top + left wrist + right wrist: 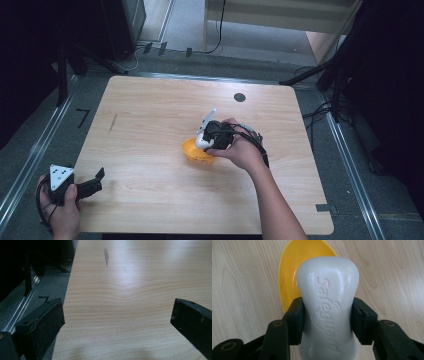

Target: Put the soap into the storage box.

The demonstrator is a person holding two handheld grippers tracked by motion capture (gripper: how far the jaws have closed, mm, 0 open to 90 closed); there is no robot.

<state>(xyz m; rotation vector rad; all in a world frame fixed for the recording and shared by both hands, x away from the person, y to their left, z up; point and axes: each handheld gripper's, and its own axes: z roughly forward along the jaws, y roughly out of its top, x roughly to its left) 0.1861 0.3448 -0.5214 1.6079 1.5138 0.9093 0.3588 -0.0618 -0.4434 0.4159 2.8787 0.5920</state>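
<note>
One soap bar (pixel 328 305) (embossed "Safeguard") clamped over yellow dish (pixel 294 267).

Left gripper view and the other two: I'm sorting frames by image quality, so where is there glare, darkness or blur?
Left gripper view: pale glare washes the light wooden table top, and the near black jaws look soft. High view: surroundings fall dark while the table is evenly lit. Right gripper view: the white embossed soap bar is sharp with mild sheen, above the yellow plastic dish.

I am counting one bar of soap (pixel 328 307), one yellow dish (pixel 297 267), one wooden table (pixel 150 125), and my two grippers (pixel 86 187) (pixel 212 135).
</note>
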